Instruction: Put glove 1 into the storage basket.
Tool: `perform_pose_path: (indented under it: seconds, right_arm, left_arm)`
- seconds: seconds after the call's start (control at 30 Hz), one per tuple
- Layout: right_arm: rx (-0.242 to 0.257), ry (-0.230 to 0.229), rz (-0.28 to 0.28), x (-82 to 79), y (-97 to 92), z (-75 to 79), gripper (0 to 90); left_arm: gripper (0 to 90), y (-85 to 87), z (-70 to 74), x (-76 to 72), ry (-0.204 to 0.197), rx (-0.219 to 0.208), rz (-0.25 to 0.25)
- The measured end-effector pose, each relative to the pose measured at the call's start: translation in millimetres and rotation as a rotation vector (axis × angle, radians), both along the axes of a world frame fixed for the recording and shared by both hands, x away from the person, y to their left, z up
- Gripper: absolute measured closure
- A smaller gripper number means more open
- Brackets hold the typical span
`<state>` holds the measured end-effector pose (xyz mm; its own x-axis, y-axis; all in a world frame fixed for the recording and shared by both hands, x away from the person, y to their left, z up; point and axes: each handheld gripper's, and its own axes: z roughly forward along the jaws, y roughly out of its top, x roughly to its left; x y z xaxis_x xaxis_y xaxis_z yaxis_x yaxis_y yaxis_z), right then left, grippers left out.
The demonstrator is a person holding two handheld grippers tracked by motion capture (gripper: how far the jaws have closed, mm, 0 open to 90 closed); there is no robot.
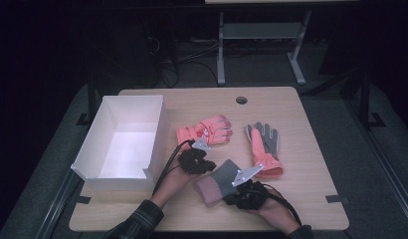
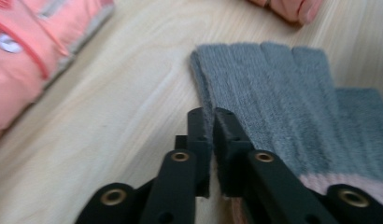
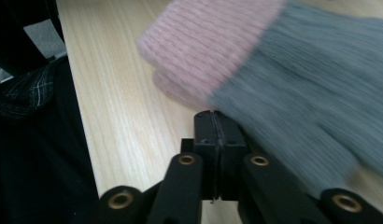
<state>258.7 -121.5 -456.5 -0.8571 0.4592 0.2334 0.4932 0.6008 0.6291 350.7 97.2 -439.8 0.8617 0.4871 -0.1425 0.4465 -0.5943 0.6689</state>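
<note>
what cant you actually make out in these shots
- High view: the left gripper and right gripper cover the grey knit glove, so its finger end and its grip points are hidden.
- Right gripper view: motion blur smears the glove's pink cuff; whether the shut jaws pinch any fabric is unclear.
- Left gripper view: the orange glove is cut off by the frame's left edge.

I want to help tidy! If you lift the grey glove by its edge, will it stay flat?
Probably not. The grey glove looks like soft knit, so it would likely droop. It seems light, and its fuzzy surface should not slip easily.
</note>
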Motion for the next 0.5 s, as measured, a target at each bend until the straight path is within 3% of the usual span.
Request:
perform_pose_path:
  seconds: [0.03,0.07,0.1,0.17,0.2,0.23,0.33,0.37,0.4,0.43,0.47,0.5]
  right_arm:
    - [0.002,-0.012,-0.018,-2.0,-9.9,2.4,80.7]
    - [0.002,-0.012,-0.018,-2.0,-9.9,2.4,80.7]
    - [-0.003,-0.023,-0.033,-3.2,-15.1,3.5,77.2]
    - [-0.009,-0.034,-0.084,-5.1,-29.2,6.4,66.9]
    - [-0.009,-0.034,-0.084,-5.1,-29.2,6.4,66.9]
    - [-0.014,-0.040,-0.117,-5.3,-36.8,7.6,59.6]
    - [-0.013,-0.048,-0.145,-5.9,-44.2,8.4,51.6]
    - [-0.011,-0.058,-0.181,-7.4,-51.4,9.9,45.5]
    - [-0.011,-0.058,-0.181,-7.4,-51.4,9.9,45.5]
    - [-0.010,-0.066,-0.216,-9.5,-58.8,11.3,37.7]
    - [-0.010,-0.066,-0.216,-9.5,-58.8,11.3,37.7]
    - [-0.010,-0.064,-0.246,-11.0,-67.0,11.0,29.2]
  left_arm:
    - [69.2,3.9,6.6,-3.7,-0.008,-0.008,0.002]
    - [63.5,3.9,6.6,-3.7,-0.008,-0.008,0.002]
    - [63.5,5.4,9.4,-6.0,-0.002,-0.019,0.004]
    - [45.3,8.8,16.1,-13.2,0.011,-0.016,-0.016]
    - [39.1,8.8,16.1,-13.2,0.011,-0.016,-0.016]
    - [34.4,8.5,17.4,-18.2,0.006,0.000,-0.023]
    - [27.2,6.6,17.1,-22.4,0.016,0.010,-0.034]
    - [21.4,5.4,16.7,-23.8,0.017,0.014,-0.038]
    - [21.4,4.6,16.6,-24.9,0.014,0.021,-0.049]
    - [19.5,0.5,15.3,-27.4,0.009,0.018,-0.067]
    - [18.6,0.5,15.3,-27.4,0.009,0.018,-0.067]
    - [16.8,-1.6,14.4,-27.7,0.001,0.030,-0.079]
